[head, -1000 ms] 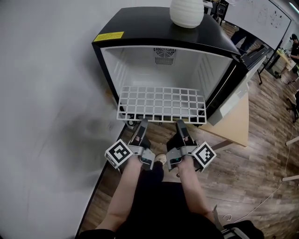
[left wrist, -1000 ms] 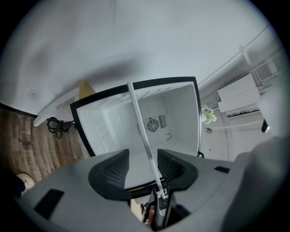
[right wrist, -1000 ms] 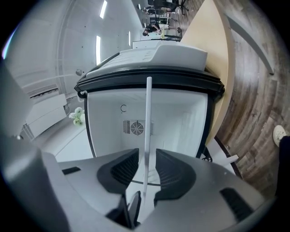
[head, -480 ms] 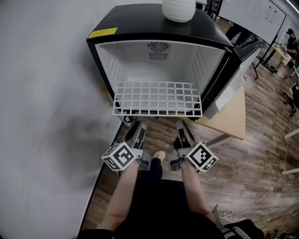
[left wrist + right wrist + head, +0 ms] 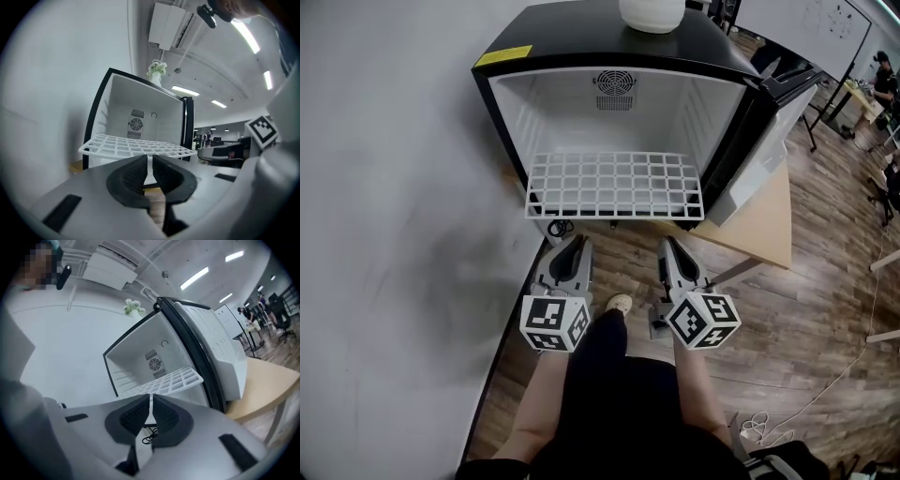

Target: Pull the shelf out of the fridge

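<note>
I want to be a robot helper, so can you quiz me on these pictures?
1. True or false: the white wire shelf sits fully inside the fridge.
2. What stands on top of the fridge? A) a white vase B) a red box C) a kettle
3. What is between the jaws of the left gripper and the right gripper?
Key: 1. False: it sticks out of the front. 2. A. 3. Nothing: both have just been closing their jaws on nothing, short of the shelf.
</note>
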`<action>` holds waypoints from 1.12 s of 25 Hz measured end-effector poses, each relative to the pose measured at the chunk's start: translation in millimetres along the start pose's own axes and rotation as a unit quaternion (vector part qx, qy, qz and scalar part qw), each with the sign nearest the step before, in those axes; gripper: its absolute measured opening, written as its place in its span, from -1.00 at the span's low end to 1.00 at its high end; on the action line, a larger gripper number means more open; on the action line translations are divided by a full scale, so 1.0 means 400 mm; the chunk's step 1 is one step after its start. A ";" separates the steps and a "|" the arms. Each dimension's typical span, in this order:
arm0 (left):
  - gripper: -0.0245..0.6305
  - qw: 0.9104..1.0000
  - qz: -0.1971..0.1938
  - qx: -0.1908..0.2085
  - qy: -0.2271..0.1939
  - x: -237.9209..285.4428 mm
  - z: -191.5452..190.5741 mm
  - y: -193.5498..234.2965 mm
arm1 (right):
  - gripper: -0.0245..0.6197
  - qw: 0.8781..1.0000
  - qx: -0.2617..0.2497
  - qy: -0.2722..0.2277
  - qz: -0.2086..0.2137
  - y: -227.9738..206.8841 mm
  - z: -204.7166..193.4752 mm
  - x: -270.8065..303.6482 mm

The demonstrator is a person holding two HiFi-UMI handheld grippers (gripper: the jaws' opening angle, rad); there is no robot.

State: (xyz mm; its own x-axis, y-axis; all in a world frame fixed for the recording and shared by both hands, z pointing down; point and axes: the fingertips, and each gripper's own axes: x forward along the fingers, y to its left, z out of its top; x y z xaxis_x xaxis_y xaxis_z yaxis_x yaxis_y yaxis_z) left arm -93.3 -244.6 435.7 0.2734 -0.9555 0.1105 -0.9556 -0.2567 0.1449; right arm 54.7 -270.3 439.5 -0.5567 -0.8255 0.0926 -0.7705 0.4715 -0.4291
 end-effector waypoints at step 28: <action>-0.91 1.000 -0.014 0.028 -0.004 -0.040 -0.005 -0.042 | -0.95 0.998 -0.069 -0.002 -0.004 0.026 0.009 -0.077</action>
State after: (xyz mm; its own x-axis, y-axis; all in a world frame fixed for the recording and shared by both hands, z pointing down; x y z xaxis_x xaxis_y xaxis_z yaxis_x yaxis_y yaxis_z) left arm -81.2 -224.8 433.7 0.2987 -0.9491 0.0997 -0.9525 -0.2900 0.0933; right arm 64.9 -241.1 429.1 -0.5499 -0.8301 0.0920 -0.8099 0.5032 -0.3013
